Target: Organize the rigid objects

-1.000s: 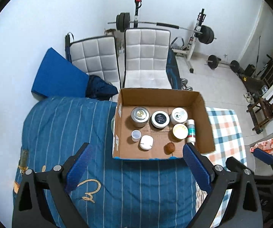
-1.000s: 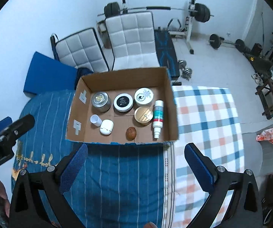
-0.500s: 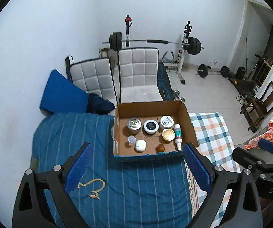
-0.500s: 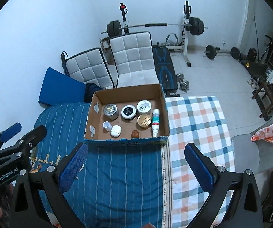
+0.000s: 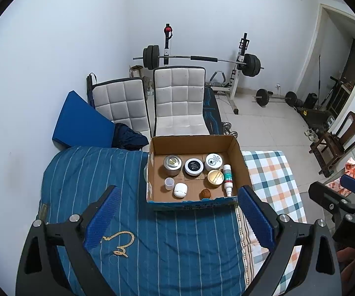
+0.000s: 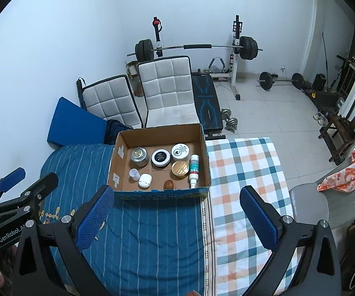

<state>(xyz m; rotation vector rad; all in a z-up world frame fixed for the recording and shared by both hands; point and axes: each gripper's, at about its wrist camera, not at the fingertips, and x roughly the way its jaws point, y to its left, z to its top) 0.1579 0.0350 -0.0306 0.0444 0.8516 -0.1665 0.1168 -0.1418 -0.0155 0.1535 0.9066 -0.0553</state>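
Note:
An open cardboard box (image 5: 192, 143) (image 6: 160, 130) sits on the bed. It holds a silver tin (image 5: 172, 164), a black-lidded jar (image 5: 193, 166), a white jar (image 5: 214, 160), a gold-lidded jar (image 5: 215, 178), a white spray bottle (image 5: 227, 180), a small cup (image 5: 168, 183), a white case (image 5: 180, 190) and a brown ball (image 5: 205, 193). My left gripper (image 5: 180, 224) is open and empty, well back from the box. My right gripper (image 6: 177, 218) is open and empty, also back from the box.
The bed has a blue striped cover (image 5: 98, 172) and a checked sheet (image 6: 246, 172). A gold chain (image 5: 120, 243) lies on the blue cover. Two white chairs (image 5: 180, 103), a blue cushion (image 5: 81, 123), a weight bench and barbell (image 5: 202, 59) stand behind.
Both grippers have pulled back and up from the box, which now looks smaller and farther. Both stay open and empty. The box's contents have not moved.

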